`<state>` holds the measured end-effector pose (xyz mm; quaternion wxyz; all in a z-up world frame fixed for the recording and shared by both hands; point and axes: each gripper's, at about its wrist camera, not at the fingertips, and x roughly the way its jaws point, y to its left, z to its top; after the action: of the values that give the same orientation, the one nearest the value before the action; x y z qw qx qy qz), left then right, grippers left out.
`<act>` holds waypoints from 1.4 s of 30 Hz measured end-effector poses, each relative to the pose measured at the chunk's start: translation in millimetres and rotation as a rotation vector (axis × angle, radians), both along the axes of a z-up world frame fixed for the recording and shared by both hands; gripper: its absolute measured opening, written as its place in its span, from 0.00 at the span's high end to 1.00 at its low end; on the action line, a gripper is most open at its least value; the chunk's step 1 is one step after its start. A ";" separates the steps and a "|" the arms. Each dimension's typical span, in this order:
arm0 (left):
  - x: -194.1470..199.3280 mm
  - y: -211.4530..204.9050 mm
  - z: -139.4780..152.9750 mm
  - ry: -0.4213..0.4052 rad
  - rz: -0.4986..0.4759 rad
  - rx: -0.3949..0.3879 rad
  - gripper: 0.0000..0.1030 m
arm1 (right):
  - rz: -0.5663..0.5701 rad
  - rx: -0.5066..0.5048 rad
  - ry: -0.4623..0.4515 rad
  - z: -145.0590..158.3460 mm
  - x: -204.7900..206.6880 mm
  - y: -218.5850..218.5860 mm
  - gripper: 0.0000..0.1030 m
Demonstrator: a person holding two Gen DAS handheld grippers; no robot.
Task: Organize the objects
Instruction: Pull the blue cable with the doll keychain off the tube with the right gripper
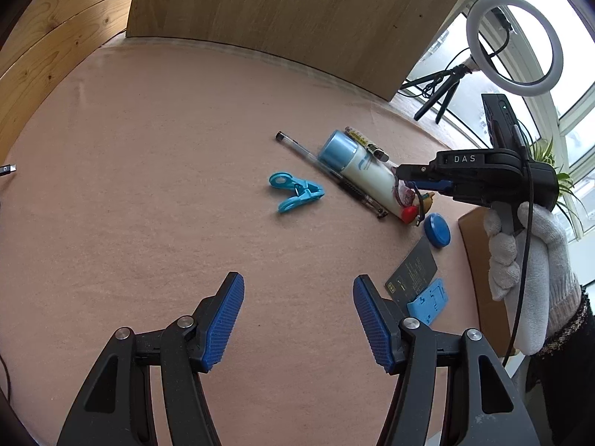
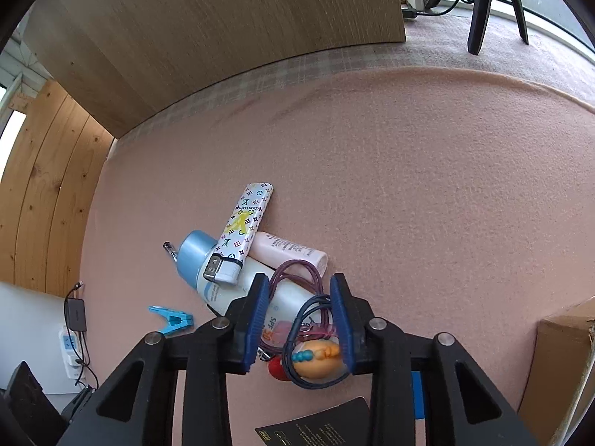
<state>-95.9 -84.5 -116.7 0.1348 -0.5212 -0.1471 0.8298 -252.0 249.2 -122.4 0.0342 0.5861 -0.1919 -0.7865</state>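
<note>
A pile lies on the pink mat: a white sunscreen bottle with a blue cap (image 1: 357, 171) (image 2: 208, 271), a patterned lighter (image 2: 243, 232), a pink tube (image 2: 288, 251), a pen (image 1: 327, 174), and hair ties with an orange charm (image 2: 316, 358) and a red bead (image 1: 409, 213). My right gripper (image 2: 299, 319) (image 1: 403, 176) hovers over the hair ties, jaws partly open around them, not clamped. My left gripper (image 1: 297, 319) is open and empty above bare mat. A blue clip (image 1: 295, 195) (image 2: 171, 319) lies apart to the left.
A blue round lid (image 1: 437, 230), a black card (image 1: 412, 275) (image 2: 319, 423) and a blue flat piece (image 1: 427, 303) lie near a cardboard box (image 1: 479, 267) (image 2: 565, 364) at the right. A wooden board (image 1: 297, 11) stands behind. A ring light on a tripod (image 1: 513, 44) stands by the window.
</note>
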 end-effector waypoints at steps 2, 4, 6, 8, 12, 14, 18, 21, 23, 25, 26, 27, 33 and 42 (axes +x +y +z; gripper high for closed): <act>-1.1 6.5 0.0 0.001 -0.014 0.004 0.37 | 0.006 0.003 -0.004 1.4 6.7 2.0 0.80; -2.2 12.0 -0.6 0.001 -0.024 0.005 0.37 | 0.015 -0.002 -0.009 1.1 15.2 4.2 0.82; -3.8 16.6 -2.0 -0.001 -0.032 0.003 0.37 | 0.003 -0.010 -0.012 0.6 25.9 9.1 0.82; -5.8 20.5 -4.0 -0.007 -0.037 0.006 0.37 | -0.007 -0.032 -0.012 -1.8 39.1 14.1 0.82; -9.8 27.4 -6.6 -0.014 -0.048 0.007 0.37 | 0.000 -0.065 -0.034 -12.2 62.0 13.1 0.82; -11.6 31.1 -6.9 -0.015 -0.056 0.008 0.37 | 0.000 -0.059 -0.046 -18.9 70.7 8.3 0.82; -13.6 36.7 -7.9 -0.015 -0.067 0.007 0.37 | -0.007 -0.073 -0.034 -22.4 84.4 2.8 0.82; -13.5 37.1 -9.1 -0.017 -0.064 0.007 0.37 | -0.016 -0.164 -0.059 -27.5 97.0 1.9 0.82; -13.3 36.0 -9.7 -0.018 -0.063 0.004 0.37 | 0.001 -0.205 -0.069 -30.7 103.0 -5.0 0.82; -12.1 34.8 -10.0 -0.019 -0.063 -0.001 0.37 | 0.054 -0.259 -0.086 -31.9 107.8 -17.6 0.82; -11.6 34.3 -9.9 -0.019 -0.064 -0.001 0.37 | 0.075 -0.277 -0.083 -30.1 110.5 -22.6 0.82; -10.7 33.9 -9.7 -0.018 -0.064 -0.001 0.37 | 0.080 -0.271 -0.067 -25.6 113.4 -25.3 0.82; -6.2 46.1 -11.0 -0.020 -0.103 0.006 0.38 | 0.022 -0.198 0.032 3.8 129.1 -9.5 0.78; 5.4 103.8 -12.7 -0.013 -0.280 -0.018 0.37 | 0.008 -0.147 -0.008 -8.1 148.7 8.7 0.78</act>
<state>-90.5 19.3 -129.4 0.2434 -0.5433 -0.0663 0.8008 -103.3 257.9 -130.5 0.0795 0.5859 -0.2468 -0.7678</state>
